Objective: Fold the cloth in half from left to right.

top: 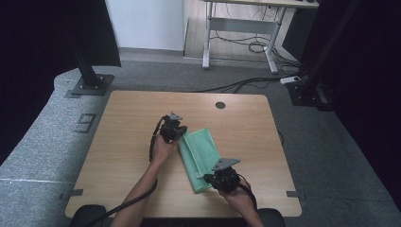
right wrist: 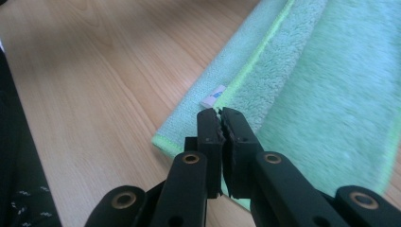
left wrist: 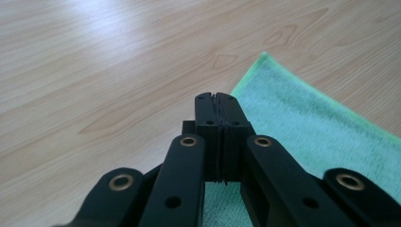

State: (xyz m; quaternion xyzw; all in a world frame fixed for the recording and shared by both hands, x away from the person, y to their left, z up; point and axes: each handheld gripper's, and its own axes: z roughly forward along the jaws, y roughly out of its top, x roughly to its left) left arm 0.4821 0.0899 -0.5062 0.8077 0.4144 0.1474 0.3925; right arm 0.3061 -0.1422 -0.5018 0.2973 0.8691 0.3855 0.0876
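Observation:
A green towel (top: 201, 152), folded into a long strip, lies on the wooden table (top: 127, 132), right of its middle. My left gripper (top: 179, 134) sits at the strip's far left corner; in the left gripper view its jaws (left wrist: 216, 97) are pressed together with nothing between them, and the towel (left wrist: 312, 127) lies under and right of them. My right gripper (top: 213, 178) hovers at the strip's near end. Its jaws (right wrist: 220, 111) are shut and empty, above the folded edge of the towel (right wrist: 331, 71), close to a small white label (right wrist: 213, 96).
A round cable hole (top: 220, 105) sits near the table's far edge. Past the table, on grey carpet, are a black stand base (top: 90, 86) at the left, a white desk frame (top: 239, 40) and cables (top: 246, 84).

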